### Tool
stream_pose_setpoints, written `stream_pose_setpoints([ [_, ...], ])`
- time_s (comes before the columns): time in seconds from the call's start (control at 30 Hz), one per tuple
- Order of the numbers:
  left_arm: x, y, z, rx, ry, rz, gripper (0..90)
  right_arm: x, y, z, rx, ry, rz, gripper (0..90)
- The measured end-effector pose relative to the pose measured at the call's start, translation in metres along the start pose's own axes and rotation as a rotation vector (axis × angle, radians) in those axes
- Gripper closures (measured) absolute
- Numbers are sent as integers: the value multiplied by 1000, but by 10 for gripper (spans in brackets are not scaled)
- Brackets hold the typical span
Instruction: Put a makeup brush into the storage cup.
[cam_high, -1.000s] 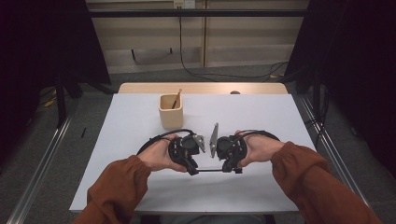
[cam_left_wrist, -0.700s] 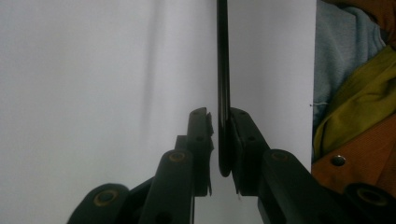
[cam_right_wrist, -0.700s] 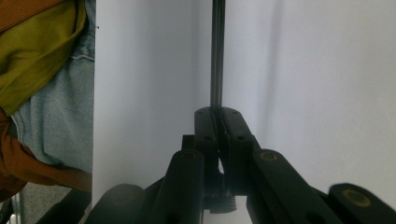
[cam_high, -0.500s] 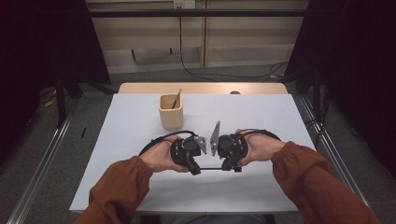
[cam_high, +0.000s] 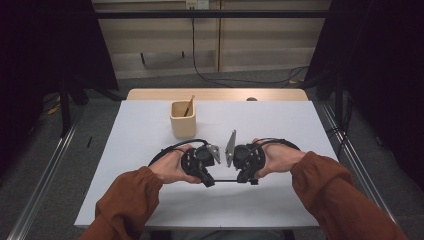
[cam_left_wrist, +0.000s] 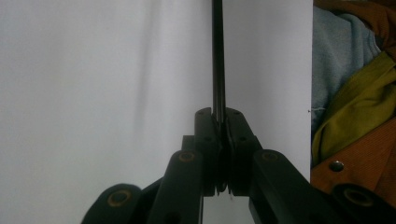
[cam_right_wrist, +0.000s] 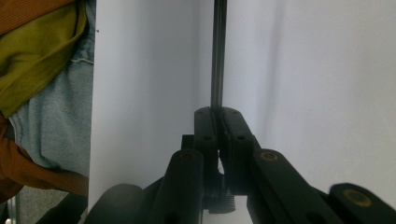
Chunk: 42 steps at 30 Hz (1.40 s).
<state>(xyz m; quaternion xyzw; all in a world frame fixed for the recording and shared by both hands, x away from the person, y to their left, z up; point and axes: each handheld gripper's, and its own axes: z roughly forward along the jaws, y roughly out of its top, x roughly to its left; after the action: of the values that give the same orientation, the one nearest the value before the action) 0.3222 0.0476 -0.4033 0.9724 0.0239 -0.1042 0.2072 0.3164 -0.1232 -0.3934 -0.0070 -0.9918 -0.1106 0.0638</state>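
Observation:
A thin black rod (cam_high: 227, 181) lies level just above the white table (cam_high: 280, 125), held at both ends. My left gripper (cam_high: 209, 183) points right and is shut on the rod's left end. My right gripper (cam_high: 248, 181) points left and is shut on its right end. In the left gripper view the jaws of that gripper (cam_left_wrist: 219, 116) pinch the rod (cam_left_wrist: 218, 56), which runs straight up the picture. The right gripper view shows the same: its gripper (cam_right_wrist: 218, 114) is clamped on the rod (cam_right_wrist: 217, 51). A hand in an orange sleeve holds each gripper.
A tan square cup (cam_high: 183, 120) with a brown stick (cam_high: 189, 106) leaning in it stands behind the left gripper. Beyond the white surface is a strip of bare wood (cam_high: 215, 94). The person's lap lies at the near table edge (cam_left_wrist: 312, 70).

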Motion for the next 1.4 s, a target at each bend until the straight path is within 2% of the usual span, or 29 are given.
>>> stream_pose_setpoints([
  [0.17,0,-1,0,-2,7,4,856,-1,0,1,-8,-2,0,848],
  [0.2,1,-2,-1,12,11,18,856,-1,-1,1,-16,3,0,840],
  [0.33,2,-4,-2,0,6,10,857,-1,-2,2,-27,-2,8,772],
  [0.37,2,-3,-2,15,13,21,857,-3,-3,3,-47,-18,-10,762],
  [0.4,2,-4,-2,17,10,26,856,-2,-3,2,-40,-3,15,736],
  [0.53,2,-5,0,11,5,21,856,-3,-5,3,-65,-29,19,521],
  [0.63,3,-6,-1,1,2,12,856,-4,-5,3,-74,-41,48,387],
  [0.7,3,-6,-2,19,-5,15,856,-4,-6,3,-94,-41,66,314],
  [0.8,3,-7,-1,0,-2,2,856,-7,-7,2,-112,-47,80,241],
  [0.9,4,-8,-3,5,-14,7,856,-6,-8,3,-130,-44,91,200],
  [0.97,3,-9,-2,-9,-10,-3,856,-6,-10,2,-147,-45,102,179],
  [1.07,3,-10,-4,-6,-4,6,856,-7,-13,0,-190,-56,114,145],
  [1.13,3,-12,-5,-23,3,-12,856,-7,-16,-2,-212,-61,122,126],
  [1.17,4,-13,-6,-17,-2,-3,856,-7,-17,-3,-223,-65,125,111],
  [1.27,4,-17,-6,-23,2,-16,856,-5,-21,-7,-258,-79,136,88],
  [1.3,3,-19,-6,-35,1,-35,856,-5,-23,-8,-268,-88,140,75],
  [1.33,4,-21,-7,-37,1,-34,856,-4,-25,-9,-279,-90,147,68],
  [1.37,6,-22,-9,-13,5,-7,856,-4,-26,-10,-291,-97,153,68],
  [1.4,5,-24,-9,-36,5,-33,856,-3,-29,-11,-302,-98,158,68],
])
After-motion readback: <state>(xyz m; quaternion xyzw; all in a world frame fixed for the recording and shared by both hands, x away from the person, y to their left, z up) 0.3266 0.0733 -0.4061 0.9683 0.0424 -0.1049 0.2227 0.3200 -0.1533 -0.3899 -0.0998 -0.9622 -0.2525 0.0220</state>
